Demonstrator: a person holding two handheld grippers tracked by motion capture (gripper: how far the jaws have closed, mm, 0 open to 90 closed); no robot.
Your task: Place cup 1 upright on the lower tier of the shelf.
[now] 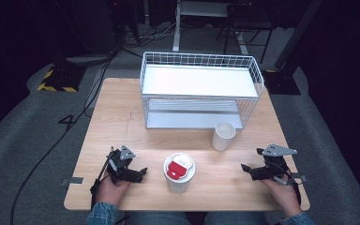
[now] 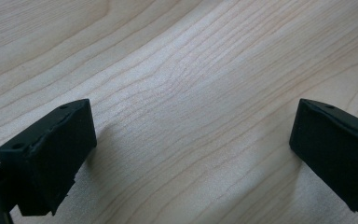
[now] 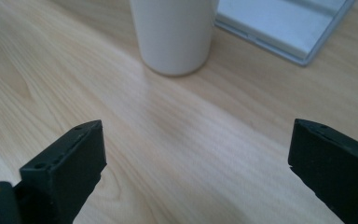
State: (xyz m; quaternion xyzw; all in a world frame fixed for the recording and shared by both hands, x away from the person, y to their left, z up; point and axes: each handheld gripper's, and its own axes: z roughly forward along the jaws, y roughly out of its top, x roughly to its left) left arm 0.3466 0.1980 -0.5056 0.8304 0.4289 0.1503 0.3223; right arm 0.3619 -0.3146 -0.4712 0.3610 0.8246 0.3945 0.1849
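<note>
A white cup with a red and white lid (image 1: pixel 179 172) stands near the table's front edge, between my two grippers. A second white cup (image 1: pixel 223 136), open at the top, stands in front of the wire rack; its lower body (image 3: pixel 173 35) is ahead of the right jaws. My left gripper (image 1: pixel 140 172) rests low on the wood left of the lidded cup, open with bare table between its jaws (image 2: pixel 191 144). My right gripper (image 1: pixel 246 169) sits at the front right, open and holding nothing (image 3: pixel 196 154).
A white wire rack with two shelves (image 1: pixel 201 89) occupies the back of the wooden table (image 1: pixel 117 122); a corner of its lower shelf (image 3: pixel 284 25) lies beyond the open cup. Cables trail on the grey floor to the left.
</note>
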